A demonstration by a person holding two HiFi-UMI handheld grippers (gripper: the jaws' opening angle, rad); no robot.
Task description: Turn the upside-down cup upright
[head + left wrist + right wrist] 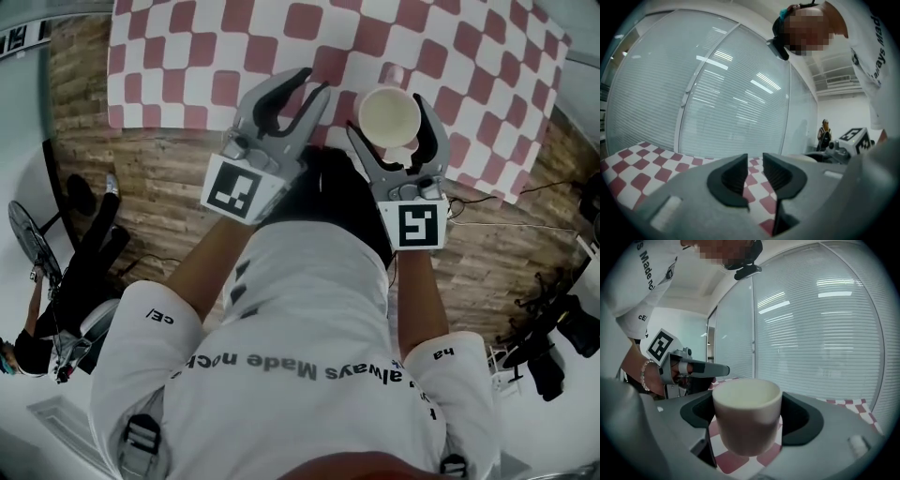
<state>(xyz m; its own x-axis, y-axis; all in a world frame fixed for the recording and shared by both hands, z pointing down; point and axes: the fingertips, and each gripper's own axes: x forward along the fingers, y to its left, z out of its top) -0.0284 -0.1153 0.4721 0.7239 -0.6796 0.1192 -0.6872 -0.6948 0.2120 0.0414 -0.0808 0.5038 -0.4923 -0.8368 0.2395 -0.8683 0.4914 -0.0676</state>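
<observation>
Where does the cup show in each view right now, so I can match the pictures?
Head view: cup upper middle right, mouth up, over the cloth's near edge.
Left gripper view: cannot tell; only a pale sliver right of the jaws.
Right gripper view: cup dead centre, between the jaws.
Shared landmark: the red-and-white checked cloth, seen in all three.

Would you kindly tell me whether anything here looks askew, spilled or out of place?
Nothing stands out. The cream round cup sits level and mouth-up, clamped in the right gripper above the red-and-white checked tablecloth, with no spill visible. The left gripper is shut and empty.
</observation>
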